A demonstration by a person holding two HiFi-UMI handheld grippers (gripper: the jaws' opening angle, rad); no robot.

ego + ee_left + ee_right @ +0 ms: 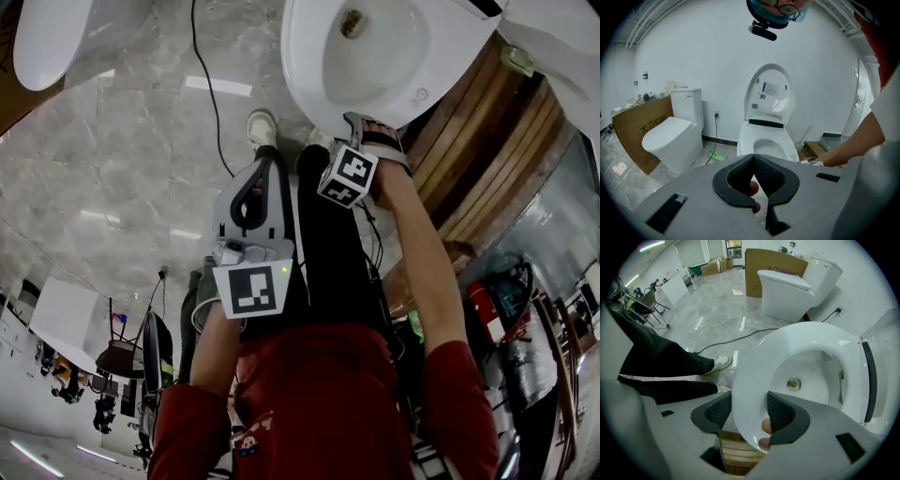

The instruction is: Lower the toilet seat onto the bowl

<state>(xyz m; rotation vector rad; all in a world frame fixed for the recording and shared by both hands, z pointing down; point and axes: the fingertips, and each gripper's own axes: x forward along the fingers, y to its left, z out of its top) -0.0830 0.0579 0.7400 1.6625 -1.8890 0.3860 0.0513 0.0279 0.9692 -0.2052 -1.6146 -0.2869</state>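
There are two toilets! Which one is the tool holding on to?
Along the white wall, skip the closed toilet beside the cardboard box. Pick the other toilet, further right in the left gripper view. Only its lid stands up, and the right tool grips the front of its seat.

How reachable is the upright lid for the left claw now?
Likely yes: the left claw, shut and empty, faces the lid with only open air between; the right claw holds the seat.
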